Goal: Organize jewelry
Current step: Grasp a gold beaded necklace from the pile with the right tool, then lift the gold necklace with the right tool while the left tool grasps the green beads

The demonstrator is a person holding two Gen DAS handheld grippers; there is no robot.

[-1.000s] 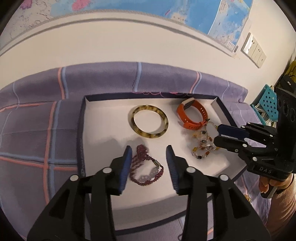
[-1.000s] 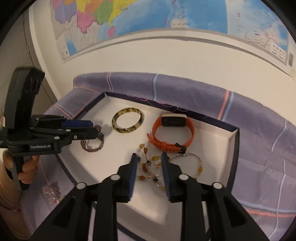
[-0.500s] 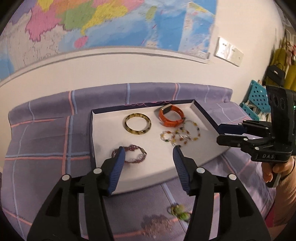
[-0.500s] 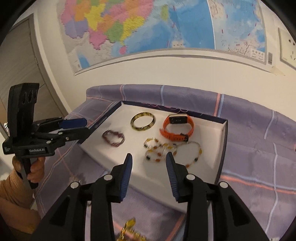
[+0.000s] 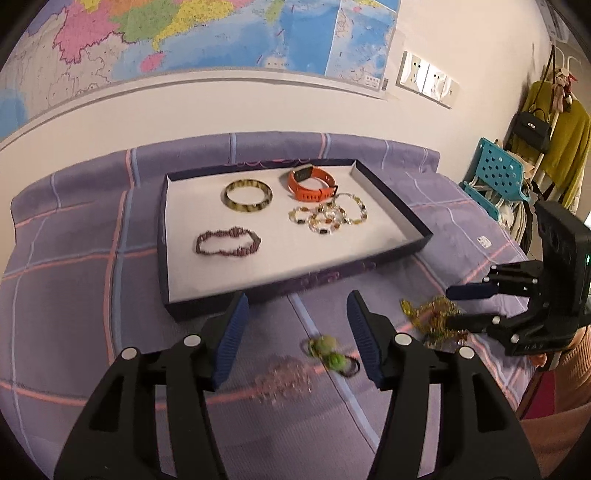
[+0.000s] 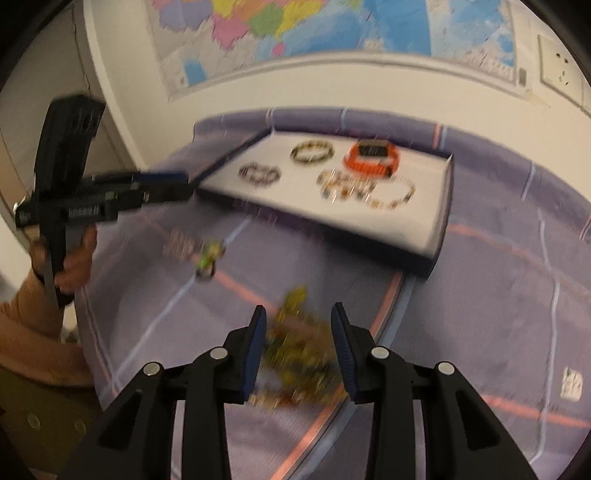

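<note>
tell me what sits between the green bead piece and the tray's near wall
Only bare purple cloth, seen in the left wrist view. The green bead piece lies short of the tray, with nothing between them.

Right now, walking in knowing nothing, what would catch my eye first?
Probably the white tray on the purple bedspread, holding an orange watch and bracelets. Nearer, a gold tangle of jewelry lies on the cloth between the open right tongs. A big colourful map fills the wall.
</note>
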